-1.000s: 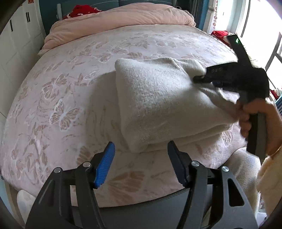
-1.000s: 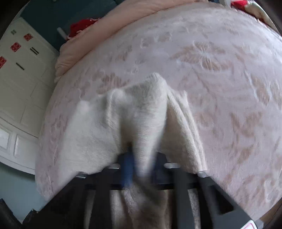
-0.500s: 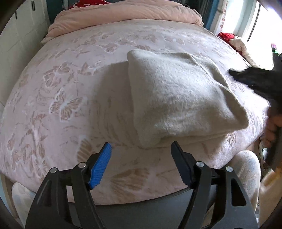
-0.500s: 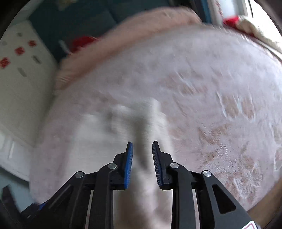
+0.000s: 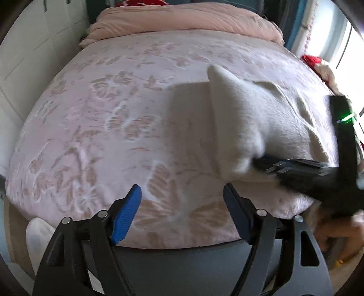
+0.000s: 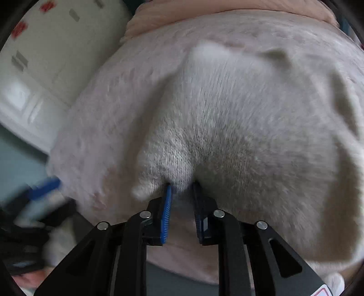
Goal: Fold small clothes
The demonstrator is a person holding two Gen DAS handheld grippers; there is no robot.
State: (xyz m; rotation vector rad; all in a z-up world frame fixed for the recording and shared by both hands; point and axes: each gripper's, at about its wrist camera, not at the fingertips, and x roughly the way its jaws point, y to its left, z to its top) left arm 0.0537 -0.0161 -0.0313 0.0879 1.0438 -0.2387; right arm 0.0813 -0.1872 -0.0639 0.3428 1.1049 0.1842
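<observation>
A cream knitted garment [image 5: 257, 118] lies folded on the pink butterfly bedspread [image 5: 109, 127], right of the middle in the left wrist view. My right gripper [image 6: 182, 185] has the garment's [image 6: 238, 118] near left corner between its blue pads, and its jaws are closing on that knit. From the left wrist view the right gripper [image 5: 261, 162] comes in from the right at that same corner. My left gripper [image 5: 182, 189] hovers over bare bedspread near the bed's front edge, jaws opening wide with nothing between them.
A rolled pink quilt [image 5: 186, 20] lies at the head of the bed. White wardrobe doors [image 5: 34, 45] stand at the left, and red items [image 5: 311, 60] and a bright window at the right. A hand [image 5: 336, 230] holds the right gripper's handle.
The right gripper let go of the garment's raised fold, swung to its near left corner and closed there. The left gripper's jaws widened and it shifted left, away from the garment.
</observation>
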